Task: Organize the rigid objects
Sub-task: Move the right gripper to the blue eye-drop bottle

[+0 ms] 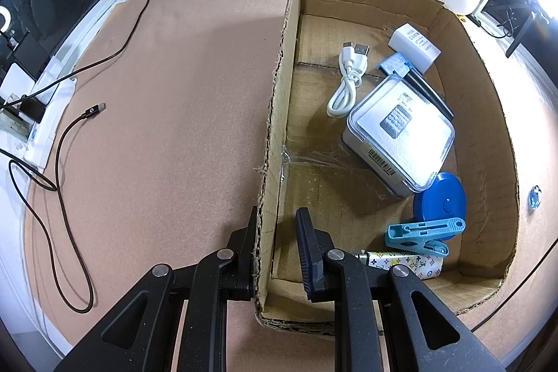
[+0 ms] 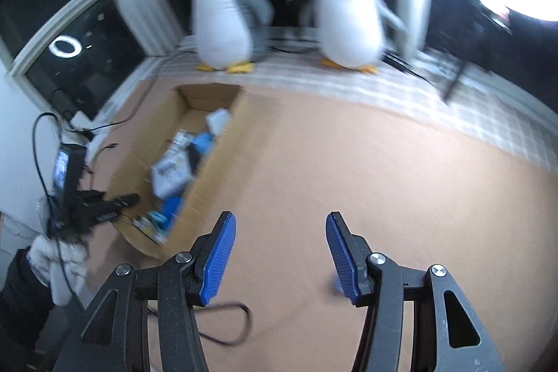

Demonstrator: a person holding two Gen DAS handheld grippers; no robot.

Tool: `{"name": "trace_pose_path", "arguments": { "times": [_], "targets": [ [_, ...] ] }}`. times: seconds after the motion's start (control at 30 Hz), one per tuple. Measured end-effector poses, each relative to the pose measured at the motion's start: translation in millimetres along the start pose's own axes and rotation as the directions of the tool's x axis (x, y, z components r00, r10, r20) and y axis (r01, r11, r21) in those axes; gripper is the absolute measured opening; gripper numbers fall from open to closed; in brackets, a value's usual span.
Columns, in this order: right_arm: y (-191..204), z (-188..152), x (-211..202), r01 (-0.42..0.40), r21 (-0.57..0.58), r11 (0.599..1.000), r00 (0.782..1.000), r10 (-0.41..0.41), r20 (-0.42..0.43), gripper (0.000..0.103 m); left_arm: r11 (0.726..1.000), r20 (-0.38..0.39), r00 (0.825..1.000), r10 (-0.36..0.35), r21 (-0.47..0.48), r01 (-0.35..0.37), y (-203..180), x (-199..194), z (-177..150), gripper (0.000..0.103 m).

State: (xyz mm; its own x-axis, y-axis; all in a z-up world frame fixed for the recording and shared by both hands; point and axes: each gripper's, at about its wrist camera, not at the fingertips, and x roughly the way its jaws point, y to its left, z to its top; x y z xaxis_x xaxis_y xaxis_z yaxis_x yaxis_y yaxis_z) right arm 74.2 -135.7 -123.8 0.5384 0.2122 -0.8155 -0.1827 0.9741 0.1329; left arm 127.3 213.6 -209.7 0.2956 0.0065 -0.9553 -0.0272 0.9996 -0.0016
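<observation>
At the near edge of the left wrist view, the left gripper [image 1: 275,253] is clenched on the left wall of the cardboard box [image 1: 279,114]: one finger outside, one inside, the wall pinched between the pads. The box sits on a pinkish tabletop [image 1: 174,93].

Inside the box, nearest first: a patterned lighter [image 1: 404,264] against the near wall, a light-blue clothes peg [image 1: 423,232] lying over it, then a round blue disc [image 1: 441,197] (leaning by the right wall). Behind that, a clear-lidded plastic case [image 1: 401,135] with a barcode on its side. Further back, a coiled white USB cable [image 1: 345,82], a pale-blue clip [image 1: 394,65] on a dark stick-like item, and a white charger plug [image 1: 415,44] near the far wall.

Left of the box, a dark cable [image 1: 69,142] loops loose across the table. Right of the box, a small blue glassy bead [image 1: 534,196] sits alone on the table.

Right wrist view is motion-blurred. Right gripper [image 2: 280,250] hangs above bare table, jaws released and apart, nothing between the blue pads. The box [image 2: 209,162] is off to its left, well apart, with the left gripper [image 2: 115,206] at its near corner, held in a white-gloved hand [image 2: 57,262].

Farthest back, two plush penguins [image 2: 223,9] stand on a checked cloth by the dark window.
</observation>
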Motion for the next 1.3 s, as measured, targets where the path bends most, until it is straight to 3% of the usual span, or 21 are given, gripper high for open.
{"name": "trace_pose_path", "arguments": {
  "times": [0.17,0.3,0.53,0.83,1.13,1.3],
  "targets": [
    [-40.5,-30.6,13.3,0.027,0.12,0.992,0.996,-0.017,-0.085,0.05,1.0,0.0,1.0,0.003,0.001,-0.003,-2.4,-0.3,-1.1,0.02],
    [-59.8,-48.3,34.7,-0.032,0.249,0.968,0.989,0.067,-0.133,0.05,1.0,-0.001,1.0,0.005,0.002,-0.005,-3.0,-0.3,-1.3,0.02],
    [-70.4,-56.5,67.0,-0.012,0.302,0.953,0.981,0.069,-0.181,0.05,1.0,0.0,1.0,0.003,0.002,-0.003,-3.1,-1.3,-1.5,0.02],
    [-64.4,-40.9,89.6,0.042,0.218,0.975,0.979,0.003,-0.203,0.041,1.0,-0.002,1.0,0.0,-0.003,0.0,-1.5,-0.3,-0.8,0.02],
    [-60.6,-4.7,111.6,0.064,0.08,0.995,0.975,-0.045,-0.215,0.021,1.0,-0.002,1.0,-0.003,-0.007,0.003,-0.9,0.5,-0.9,0.019],
    [-50.7,-1.9,107.5,0.063,0.069,0.996,0.975,-0.047,-0.216,0.024,1.0,-0.002,1.0,-0.005,-0.009,0.005,-1.0,1.2,-1.3,0.02]
  ]
}}
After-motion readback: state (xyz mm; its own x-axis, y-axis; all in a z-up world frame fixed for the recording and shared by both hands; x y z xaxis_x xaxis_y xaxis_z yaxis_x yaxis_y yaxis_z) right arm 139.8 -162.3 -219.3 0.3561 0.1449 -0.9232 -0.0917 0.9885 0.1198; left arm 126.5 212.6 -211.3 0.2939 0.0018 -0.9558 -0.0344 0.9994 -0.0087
